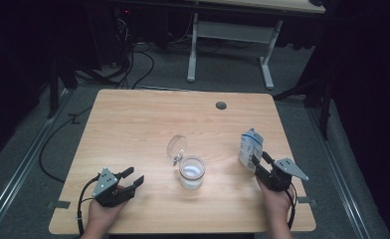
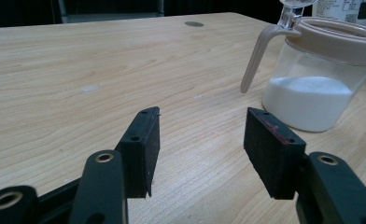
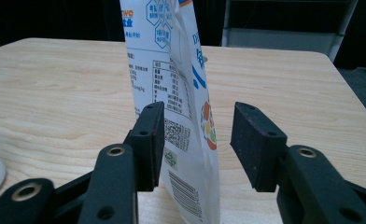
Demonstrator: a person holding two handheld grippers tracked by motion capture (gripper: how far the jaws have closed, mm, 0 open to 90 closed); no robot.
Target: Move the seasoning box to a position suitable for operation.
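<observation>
A white and blue printed pouch (image 1: pixel 249 145) stands upright on the right side of the wooden table (image 1: pixel 133 124). My right gripper (image 1: pixel 259 158) is open with its jaws on either side of the pouch (image 3: pixel 172 70). In the right gripper view (image 3: pixel 197 140) one pad sits close to the pouch and the other stands clear of it. A clear jar (image 1: pixel 191 173) holding white powder stands mid-table with its round lid (image 1: pixel 177 147) flipped up. My left gripper (image 1: pixel 135 175) rests open near the front left with nothing between its jaws (image 2: pixel 202 140). The jar (image 2: pixel 321 84), with its beige rim and handle, lies ahead to that view's right.
A round cable hole (image 1: pixel 221 105) sits near the table's far edge. Beyond the table stand a white desk frame (image 1: pixel 233 45) and cables on the grey floor (image 1: pixel 133 69). Bare tabletop stretches across the left and far half.
</observation>
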